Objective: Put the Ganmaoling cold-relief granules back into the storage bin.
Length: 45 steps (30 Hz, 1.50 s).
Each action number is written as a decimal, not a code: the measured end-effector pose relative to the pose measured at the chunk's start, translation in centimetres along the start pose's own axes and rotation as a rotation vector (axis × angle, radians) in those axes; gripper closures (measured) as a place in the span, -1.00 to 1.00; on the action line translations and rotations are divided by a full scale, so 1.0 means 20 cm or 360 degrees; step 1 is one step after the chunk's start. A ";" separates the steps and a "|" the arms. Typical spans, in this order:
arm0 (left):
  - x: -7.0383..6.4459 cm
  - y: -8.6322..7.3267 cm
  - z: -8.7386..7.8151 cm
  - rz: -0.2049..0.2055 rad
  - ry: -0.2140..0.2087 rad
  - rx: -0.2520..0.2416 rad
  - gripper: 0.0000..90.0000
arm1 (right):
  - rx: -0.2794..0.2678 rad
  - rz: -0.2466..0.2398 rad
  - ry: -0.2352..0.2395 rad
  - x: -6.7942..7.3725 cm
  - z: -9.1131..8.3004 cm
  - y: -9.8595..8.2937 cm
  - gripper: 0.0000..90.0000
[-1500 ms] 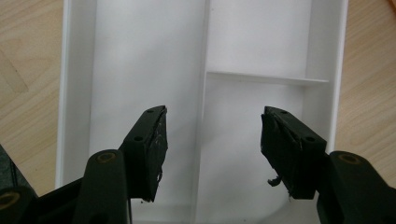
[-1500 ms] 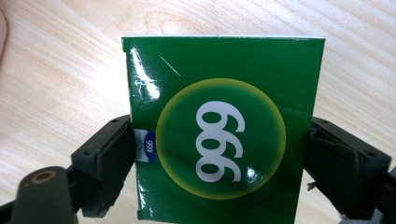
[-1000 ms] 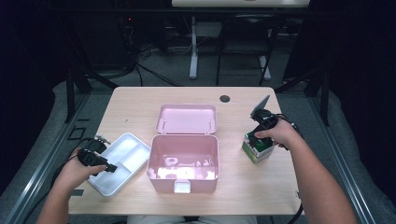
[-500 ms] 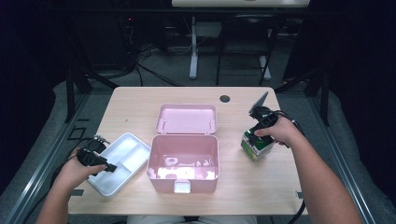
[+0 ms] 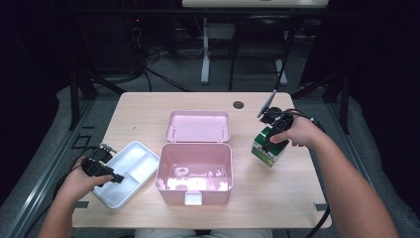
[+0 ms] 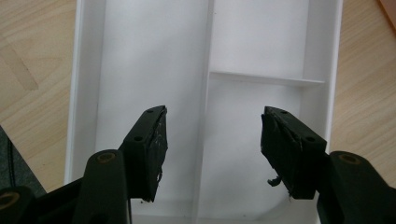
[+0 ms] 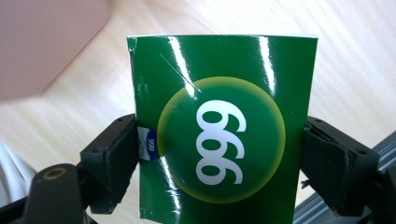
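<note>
Nearest, at about eight o'clock on the desk (image 5: 148, 106), the left gripper (image 6: 212, 149) hangs with fingers wide over the white divided tray (image 6: 322, 51), gripping nothing. Beyond it, at three o'clock from the open pink box (image 5: 195, 171), the right gripper (image 7: 219, 154) has its fingers clamped on the sides of the green carton (image 7: 224, 126), which looks tilted. The step in hand seems to be carrying the carton; next it likely needs moving toward nine o'clock, over the box's rim, then lowering inside.

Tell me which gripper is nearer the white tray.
Left. The left gripper hangs open right over the white tray; the right gripper is across the pink box, clamped on the green carton.
</note>
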<state>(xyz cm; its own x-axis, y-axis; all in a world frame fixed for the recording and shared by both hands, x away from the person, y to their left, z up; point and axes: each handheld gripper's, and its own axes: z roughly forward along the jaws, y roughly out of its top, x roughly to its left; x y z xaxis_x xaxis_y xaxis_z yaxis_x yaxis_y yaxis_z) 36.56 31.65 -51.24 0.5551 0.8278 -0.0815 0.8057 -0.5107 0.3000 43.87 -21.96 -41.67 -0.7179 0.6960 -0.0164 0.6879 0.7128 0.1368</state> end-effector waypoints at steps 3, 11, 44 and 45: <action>0.00 0.00 0.00 0.0000 -0.0004 0.0000 -0.08 | -0.0037 -0.0326 0.0016 0.07 -0.04 0.01 -0.62; 0.00 0.00 0.00 0.0008 -0.0011 0.0004 -0.08 | 0.0021 -0.0713 0.0042 0.23 -0.10 0.04 -0.62; 0.01 0.00 -0.01 0.0008 -0.0013 -0.0006 -0.08 | -0.0003 -0.1135 0.0199 0.77 -0.27 0.45 -0.62; 0.01 0.00 -0.01 0.0009 -0.0013 -0.0010 -0.08 | 0.0000 -0.1138 0.0199 0.78 -0.27 0.46 -0.62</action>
<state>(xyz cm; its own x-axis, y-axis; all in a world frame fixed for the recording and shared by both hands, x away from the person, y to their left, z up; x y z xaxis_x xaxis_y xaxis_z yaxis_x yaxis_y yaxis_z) 36.52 31.84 -51.14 0.5612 0.8230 -0.0873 0.8012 -0.5138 0.3067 38.43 -5.06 -35.38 -0.9989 0.0448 0.0116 0.0459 0.9898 0.1350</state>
